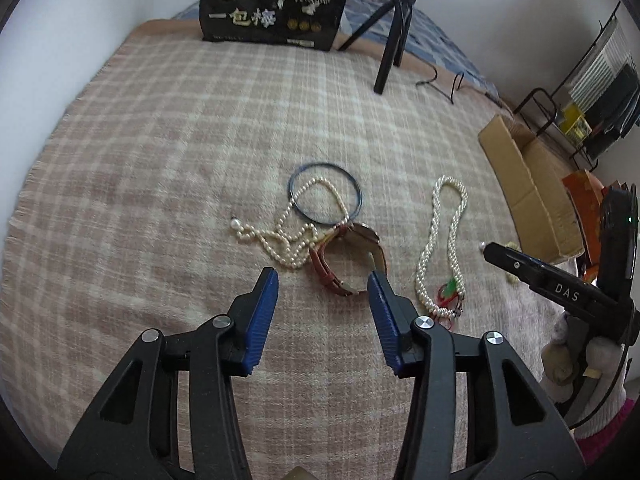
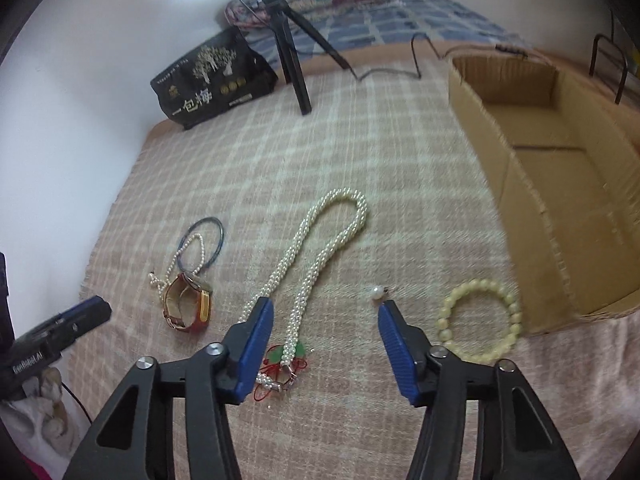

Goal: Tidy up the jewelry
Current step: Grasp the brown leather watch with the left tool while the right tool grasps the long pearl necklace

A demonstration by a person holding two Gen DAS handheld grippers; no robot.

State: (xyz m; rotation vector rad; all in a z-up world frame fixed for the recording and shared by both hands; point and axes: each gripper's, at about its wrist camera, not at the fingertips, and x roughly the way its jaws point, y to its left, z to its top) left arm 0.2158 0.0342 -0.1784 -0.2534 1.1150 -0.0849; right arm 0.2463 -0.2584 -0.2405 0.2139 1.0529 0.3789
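On a pink plaid blanket lie a thin pearl strand [image 1: 288, 236], a blue bangle [image 1: 326, 193] and a brown-strapped watch [image 1: 348, 260] in a heap. My left gripper [image 1: 323, 278] stands open just short of the watch, nothing between its blue pads. To the right lies a thick twisted pearl necklace [image 1: 444, 240] [image 2: 320, 248] with a red-green clasp end [image 2: 286, 360]. My right gripper [image 2: 325, 310] is open above that clasp end, apart from it. A single pearl [image 2: 376, 293] sits by its right fingertip, and a pale bead bracelet [image 2: 480, 320] lies further right.
An open cardboard box [image 2: 560, 184] stands at the right edge of the blanket. At the back are a black printed bag [image 1: 272, 4], a black tripod [image 1: 390, 48] under a ring light, and a cable. Folded bedding lies beyond. A gloved hand holds the right gripper's body [image 1: 560, 288].
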